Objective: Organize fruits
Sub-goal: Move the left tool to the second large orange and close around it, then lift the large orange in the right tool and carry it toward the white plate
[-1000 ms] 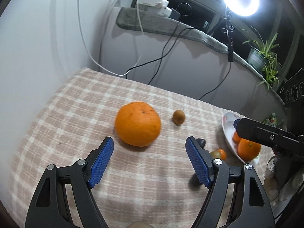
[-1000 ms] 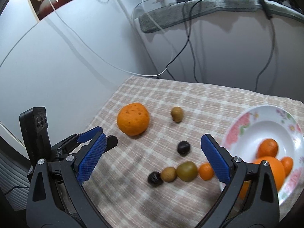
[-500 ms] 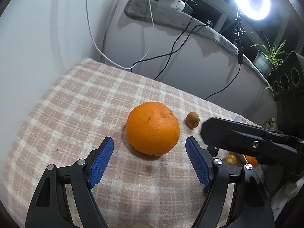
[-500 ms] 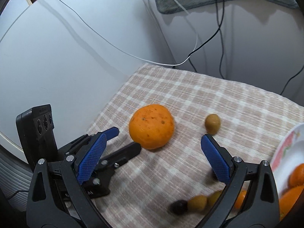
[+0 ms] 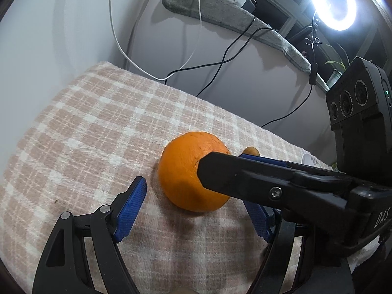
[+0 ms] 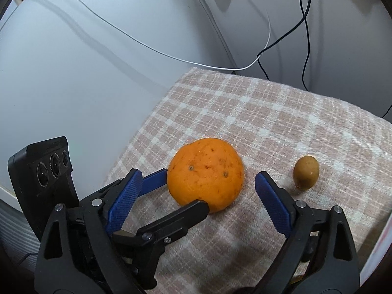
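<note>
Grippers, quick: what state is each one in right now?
Left gripper: open, holding nothing; the orange sits just ahead, untouched.
Right gripper: open, jaws closing around the orange, not pressing it yet.

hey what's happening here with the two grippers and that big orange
A person is sorting fruit with a handheld gripper in each hand. Both are converging on the large orange on the checked cloth. The left gripper is open around it from one side, pads not touching. The right gripper also frames the orange and its jaws are closing, but its pads are not on it yet. A small brownish fruit lies beside the orange, untouched.
</note>
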The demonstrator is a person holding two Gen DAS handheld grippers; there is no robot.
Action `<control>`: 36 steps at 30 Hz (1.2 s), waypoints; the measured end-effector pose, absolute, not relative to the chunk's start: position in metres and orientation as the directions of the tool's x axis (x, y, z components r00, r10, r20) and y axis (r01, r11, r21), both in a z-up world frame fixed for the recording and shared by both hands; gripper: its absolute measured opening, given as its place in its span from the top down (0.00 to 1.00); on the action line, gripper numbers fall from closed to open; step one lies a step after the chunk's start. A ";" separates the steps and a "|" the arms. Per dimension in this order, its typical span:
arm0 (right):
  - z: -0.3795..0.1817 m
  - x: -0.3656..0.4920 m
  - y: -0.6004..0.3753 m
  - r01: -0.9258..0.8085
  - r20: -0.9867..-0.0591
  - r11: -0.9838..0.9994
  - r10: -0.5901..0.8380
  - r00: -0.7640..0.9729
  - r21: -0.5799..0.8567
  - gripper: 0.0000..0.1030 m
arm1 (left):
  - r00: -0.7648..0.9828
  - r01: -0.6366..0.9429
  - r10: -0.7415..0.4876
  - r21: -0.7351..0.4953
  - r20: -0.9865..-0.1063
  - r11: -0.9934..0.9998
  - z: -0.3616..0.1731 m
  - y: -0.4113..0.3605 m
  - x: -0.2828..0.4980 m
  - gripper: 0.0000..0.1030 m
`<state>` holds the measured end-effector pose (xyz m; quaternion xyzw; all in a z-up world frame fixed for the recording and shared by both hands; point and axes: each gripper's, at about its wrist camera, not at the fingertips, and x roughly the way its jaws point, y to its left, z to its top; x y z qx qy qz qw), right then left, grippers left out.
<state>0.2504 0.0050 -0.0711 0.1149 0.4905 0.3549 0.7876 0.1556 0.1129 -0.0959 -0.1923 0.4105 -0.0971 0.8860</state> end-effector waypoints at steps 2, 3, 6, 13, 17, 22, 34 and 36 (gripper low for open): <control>-0.073 0.253 0.007 -0.444 -0.690 0.717 0.677 0.257 0.537 0.11 | 0.639 0.015 -0.337 -0.428 -0.691 0.904 -0.097 0.114 0.157 0.24; -0.074 0.254 0.008 -0.444 -0.689 0.715 0.679 0.253 0.541 0.12 | 0.638 0.015 -0.340 -0.430 -0.691 0.903 -0.098 0.114 0.158 0.24; -0.076 0.257 0.010 -0.440 -0.692 0.714 0.679 0.244 0.545 0.13 | 0.634 0.015 -0.345 -0.435 -0.692 0.900 -0.098 0.114 0.160 0.24; -0.077 0.257 0.011 -0.441 -0.698 0.718 0.673 0.244 0.538 0.20 | 0.627 0.034 -0.352 -0.427 -0.695 0.903 -0.097 0.109 0.162 0.32; -0.079 0.257 0.008 -0.431 -0.707 0.729 0.663 0.248 0.532 0.26 | 0.635 0.041 -0.334 -0.402 -0.697 0.915 -0.095 0.104 0.162 0.34; -0.080 0.254 0.009 -0.436 -0.721 0.745 0.642 0.260 0.505 0.26 | 0.643 0.050 -0.312 -0.368 -0.699 0.928 -0.093 0.099 0.161 0.35; -0.080 0.252 0.008 -0.430 -0.713 0.742 0.649 0.265 0.515 0.27 | 0.655 0.047 -0.294 -0.351 -0.696 0.935 -0.090 0.096 0.156 0.36; -0.079 0.251 0.008 -0.429 -0.708 0.740 0.653 0.270 0.519 0.27 | 0.659 0.049 -0.291 -0.346 -0.693 0.937 -0.087 0.095 0.153 0.36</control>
